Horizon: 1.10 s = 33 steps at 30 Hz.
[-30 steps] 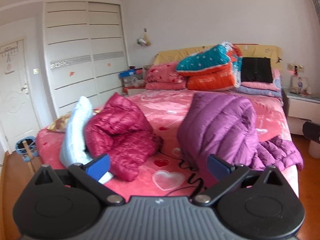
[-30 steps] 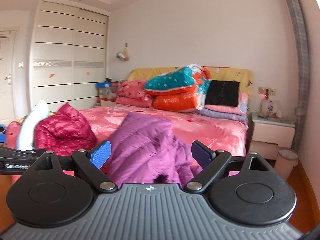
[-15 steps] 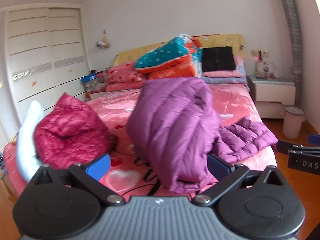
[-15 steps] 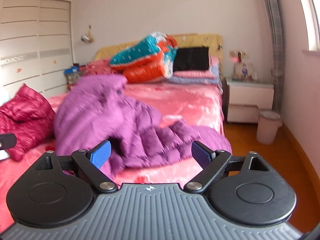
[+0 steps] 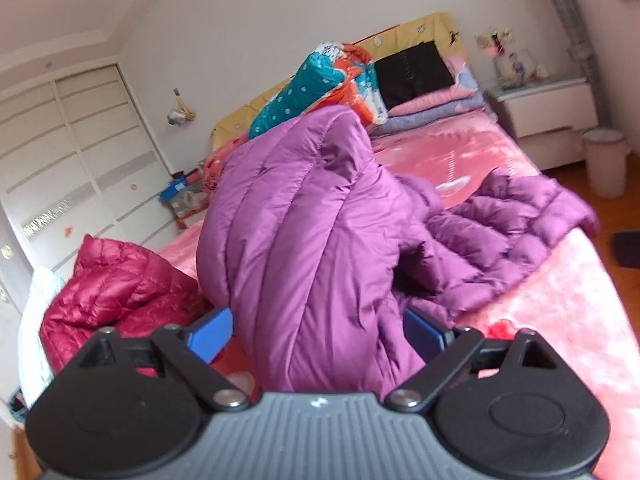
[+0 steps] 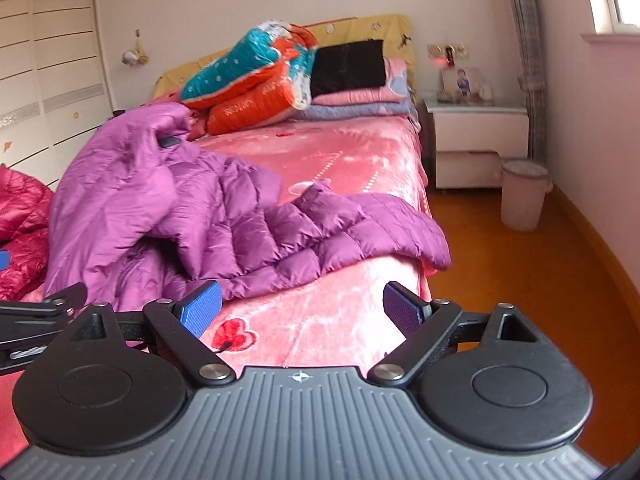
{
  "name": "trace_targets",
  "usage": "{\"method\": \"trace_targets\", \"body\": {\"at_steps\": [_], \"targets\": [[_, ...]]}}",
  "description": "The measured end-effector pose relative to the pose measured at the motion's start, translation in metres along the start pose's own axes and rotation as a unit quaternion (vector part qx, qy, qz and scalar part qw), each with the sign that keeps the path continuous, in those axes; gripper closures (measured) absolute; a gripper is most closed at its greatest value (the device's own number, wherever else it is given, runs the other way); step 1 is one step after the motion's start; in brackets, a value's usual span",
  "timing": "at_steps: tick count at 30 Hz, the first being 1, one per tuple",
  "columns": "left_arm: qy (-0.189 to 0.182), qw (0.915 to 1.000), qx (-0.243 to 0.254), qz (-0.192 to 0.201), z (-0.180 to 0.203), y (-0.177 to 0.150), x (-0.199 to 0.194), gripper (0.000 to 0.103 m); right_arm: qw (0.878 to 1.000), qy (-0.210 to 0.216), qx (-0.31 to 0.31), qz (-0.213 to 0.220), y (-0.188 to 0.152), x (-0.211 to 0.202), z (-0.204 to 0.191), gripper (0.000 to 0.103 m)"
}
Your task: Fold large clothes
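A puffy purple down jacket (image 5: 312, 220) lies crumpled on the pink bed (image 5: 560, 300), one part heaped up and its quilted lower part (image 6: 360, 220) spread toward the bed's right edge. My left gripper (image 5: 316, 334) is at the near side of the heap. Its jaws are closing with a thick fold of the jacket between the blue pads, and no firm squeeze shows. My right gripper (image 6: 300, 314) hangs open over the bare bed cover (image 6: 320, 320), just short of the jacket's hem, with nothing between its pads.
A red down jacket (image 5: 116, 280) and a pale blue garment (image 5: 32, 320) lie at the bed's left. Folded quilts and pillows (image 6: 260, 76) are stacked at the headboard. A nightstand (image 6: 476, 136) and a bin (image 6: 522, 194) stand right of the bed on orange floor.
Both grippers have come lower and closer to the bed. The left one swung from facing the red jacket to the purple one, which now fills the space between its slightly narrower jaws.
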<state>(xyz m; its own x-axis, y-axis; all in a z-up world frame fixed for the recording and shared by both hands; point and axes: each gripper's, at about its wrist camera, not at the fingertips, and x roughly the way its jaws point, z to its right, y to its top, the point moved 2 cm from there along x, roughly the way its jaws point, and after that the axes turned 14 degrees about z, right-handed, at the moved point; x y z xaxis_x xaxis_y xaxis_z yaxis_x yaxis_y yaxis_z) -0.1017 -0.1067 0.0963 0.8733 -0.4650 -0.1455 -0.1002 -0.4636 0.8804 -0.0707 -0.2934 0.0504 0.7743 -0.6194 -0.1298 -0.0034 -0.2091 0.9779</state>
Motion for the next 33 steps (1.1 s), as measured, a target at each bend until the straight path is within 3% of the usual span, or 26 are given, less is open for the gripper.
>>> {"method": "trace_targets", "body": {"at_steps": [7,10,14,19,28,33], "targets": [[0.033,0.9971,0.056,-0.041,0.021,-0.005,0.046,0.024,0.999,0.002,0.031,-0.015,-0.002,0.014,0.003,0.000],[0.049,0.9960,0.052,-0.054,0.019,-0.007,0.057,0.038,0.999,0.002,0.039,-0.021,-0.003,0.019,0.006,0.000],[0.059,0.9958,0.015,-0.068,0.003,-0.005,0.066,0.064,0.999,0.003,0.048,-0.025,-0.003,0.022,0.013,0.000],[0.072,0.9932,-0.065,-0.065,-0.033,0.003,0.058,0.083,0.997,0.001,0.071,-0.037,-0.004,0.028,0.019,0.000],[0.109,0.9819,-0.149,-0.042,-0.121,0.017,-0.003,0.095,0.996,0.008,0.073,-0.047,-0.007,0.031,0.022,0.000],[0.129,0.9697,-0.196,-0.067,-0.163,0.002,-0.038,0.097,0.996,0.010,0.069,-0.048,-0.007,0.035,0.018,0.000]]}}
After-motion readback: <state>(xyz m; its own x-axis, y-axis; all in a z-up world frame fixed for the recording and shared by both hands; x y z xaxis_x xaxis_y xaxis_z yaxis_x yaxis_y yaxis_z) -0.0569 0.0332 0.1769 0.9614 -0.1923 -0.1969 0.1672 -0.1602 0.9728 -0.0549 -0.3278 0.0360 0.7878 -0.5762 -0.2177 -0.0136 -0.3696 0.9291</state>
